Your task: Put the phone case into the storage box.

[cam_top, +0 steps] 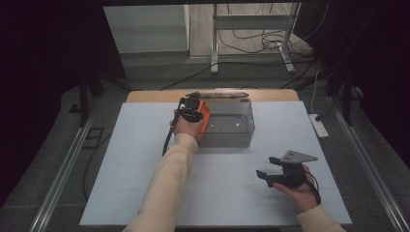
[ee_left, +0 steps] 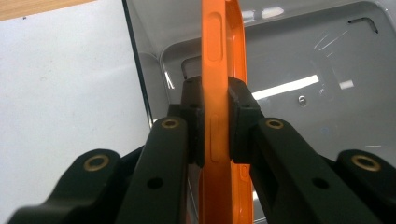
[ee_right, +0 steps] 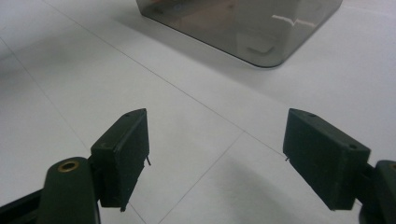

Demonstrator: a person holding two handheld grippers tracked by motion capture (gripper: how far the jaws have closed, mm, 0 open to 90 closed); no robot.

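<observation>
**Orange case poised over the bin**

Your left gripper [ee_left: 215, 123] is clenched on the orange phone case [ee_left: 223, 70], pads pressing both of its flat faces so that it stands on edge between them; in the high view that gripper [cam_top: 189, 109] sits at the left end of the clear grey bin [cam_top: 229, 137], with the case [cam_top: 204, 115] held at or just over the bin's left wall. Your right gripper [cam_top: 269, 169] rests well apart on the white table [cam_top: 121, 159], jaws spread wide and grasping nothing.

You look to be in the placing step — the case is carried to the bin and not yet let go; the next move, as I judge it, calls for lowering it past the wall, then easing the jaws apart so it settles on the floor rather than tipping against the rim.

The left gripper view gives you what the high view cannot: the button cut-outs along the case's edge, and the bin's bare glossy floor [ee_left: 327, 93] right beyond it. The right gripper view [ee_right: 217, 154] shows the released pads and one rounded corner of the bin [ee_right: 261, 42]; the high view alone tells how far apart your two hands are — and whether the case's lower end is already inside the bin, I cannot tell.
</observation>
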